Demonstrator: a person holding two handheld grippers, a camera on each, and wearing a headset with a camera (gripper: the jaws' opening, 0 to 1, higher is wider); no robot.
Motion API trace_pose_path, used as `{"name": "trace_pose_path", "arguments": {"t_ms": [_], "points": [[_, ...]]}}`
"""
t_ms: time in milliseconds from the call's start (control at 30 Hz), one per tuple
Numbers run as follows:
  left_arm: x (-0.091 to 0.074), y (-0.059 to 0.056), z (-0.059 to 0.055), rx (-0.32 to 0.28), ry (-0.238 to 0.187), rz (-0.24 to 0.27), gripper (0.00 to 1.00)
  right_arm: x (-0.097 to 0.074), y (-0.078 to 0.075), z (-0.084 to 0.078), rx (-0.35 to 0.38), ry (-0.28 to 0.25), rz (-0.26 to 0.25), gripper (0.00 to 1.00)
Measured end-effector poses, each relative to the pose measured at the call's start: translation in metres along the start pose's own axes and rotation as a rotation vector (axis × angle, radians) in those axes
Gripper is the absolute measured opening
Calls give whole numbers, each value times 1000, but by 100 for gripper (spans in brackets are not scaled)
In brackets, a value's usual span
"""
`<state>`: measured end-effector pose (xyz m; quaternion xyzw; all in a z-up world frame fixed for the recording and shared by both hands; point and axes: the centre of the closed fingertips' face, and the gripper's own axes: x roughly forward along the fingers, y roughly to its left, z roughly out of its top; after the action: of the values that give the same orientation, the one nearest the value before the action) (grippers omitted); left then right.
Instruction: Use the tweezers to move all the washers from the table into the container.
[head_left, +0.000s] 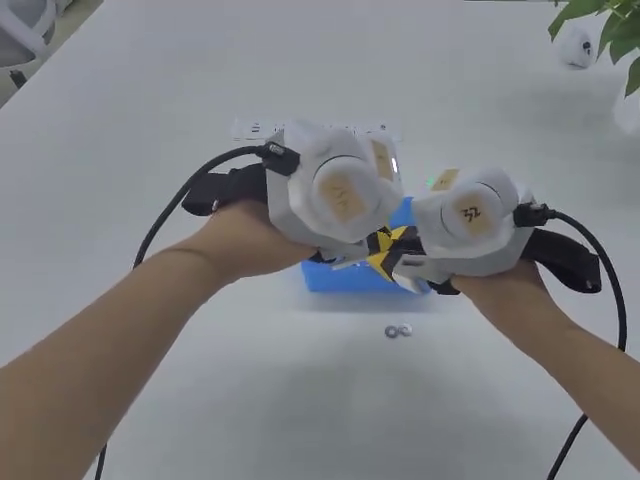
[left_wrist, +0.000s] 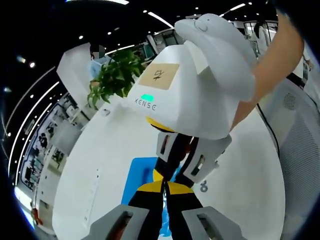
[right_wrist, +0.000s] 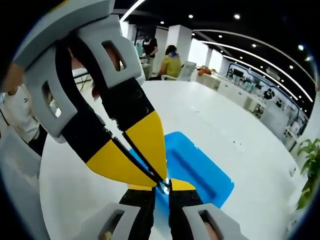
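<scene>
The 2 washers (head_left: 398, 331) lie side by side on the table (head_left: 300, 420), just before the blue container (head_left: 345, 277). We judge them light, thin and slippery, best nipped across the rim. Over the container, the left gripper (left_wrist: 164, 192) clamps the tweezers (right_wrist: 137, 160). The right gripper (right_wrist: 162, 192) meets their tip, and we cannot tell whether it grips.

Washers (head_left: 398, 331) on table (head_left: 300, 400), just before container (head_left: 335, 277)
</scene>
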<state>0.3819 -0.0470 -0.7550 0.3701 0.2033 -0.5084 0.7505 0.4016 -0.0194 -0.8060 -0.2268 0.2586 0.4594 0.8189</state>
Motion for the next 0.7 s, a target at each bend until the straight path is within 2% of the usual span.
{"name": "trace_pose_path", "arguments": {"t_ms": [167, 333, 533, 600, 700], "points": [[-15, 0, 15, -6, -33, 15, 0, -19, 1, 12, 13, -51, -25, 6], [-26, -4, 26, -8, -65, 22, 0, -32, 4, 18, 31, -89, -25, 7], [-35, -14, 31, -30, -87, 24, 0, -47, 14, 19, 68, -125, -10, 8], [-36, -16, 32, -43, -97, 26, 0, -50, 16, 17, 61, -126, -26, 8], [-37, -21, 34, -65, -114, 33, 0, -53, 22, 15, 48, -123, -18, 6]]}}
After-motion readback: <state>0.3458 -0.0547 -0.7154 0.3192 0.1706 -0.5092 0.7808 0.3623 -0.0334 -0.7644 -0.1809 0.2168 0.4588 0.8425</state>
